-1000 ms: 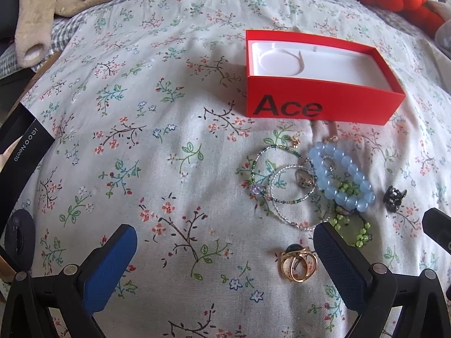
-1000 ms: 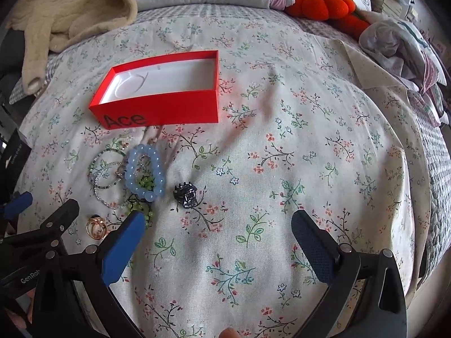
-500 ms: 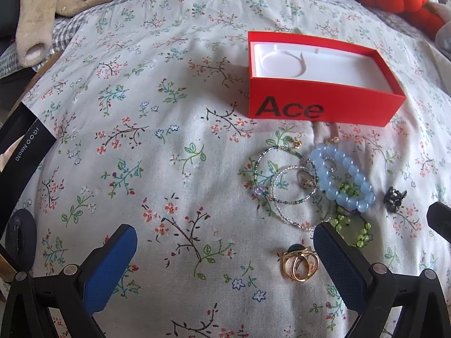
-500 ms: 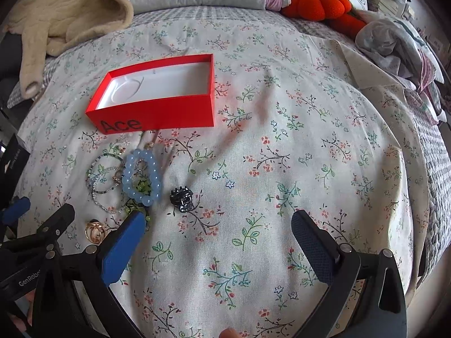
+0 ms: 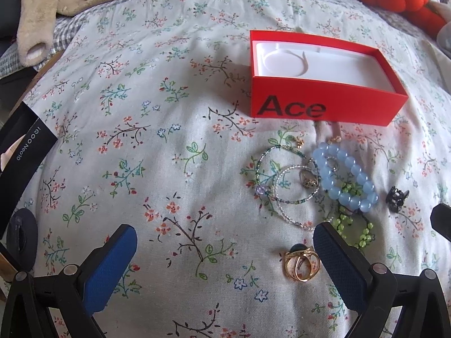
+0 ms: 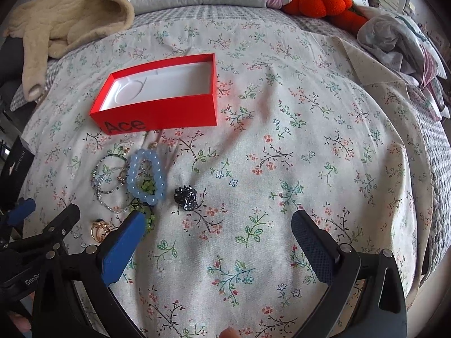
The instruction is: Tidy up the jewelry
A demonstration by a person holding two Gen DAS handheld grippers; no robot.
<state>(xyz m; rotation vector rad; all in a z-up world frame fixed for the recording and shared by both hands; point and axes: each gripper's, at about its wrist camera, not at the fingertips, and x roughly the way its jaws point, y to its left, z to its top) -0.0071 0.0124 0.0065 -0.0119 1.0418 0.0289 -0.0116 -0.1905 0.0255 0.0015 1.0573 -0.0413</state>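
Observation:
A red "Ace" box (image 5: 324, 107) (image 6: 157, 115) with an empty white insert lies open on the floral bedspread. In front of it lie a blue bead bracelet (image 5: 345, 177) (image 6: 146, 177), thin beaded bangles (image 5: 284, 180) (image 6: 108, 180), a green bead bracelet (image 5: 355, 225), gold rings (image 5: 301, 263) (image 6: 98, 229) and a small black claw clip (image 5: 396, 197) (image 6: 186, 197). My left gripper (image 5: 225, 242) is open and empty, its right finger beside the gold rings. My right gripper (image 6: 217, 228) is open and empty, just short of the claw clip.
A beige fleece garment (image 6: 64, 25) lies at the far left of the bed. Orange plush pumpkins (image 6: 321, 2) and crumpled clothes (image 6: 400, 36) sit at the far right. A black phone box (image 5: 19, 152) stands at the left edge of the bed.
Both grippers have drifted slightly, so the box and jewelry sit a little lower and further left in the right wrist view. Nothing was taken hold of.

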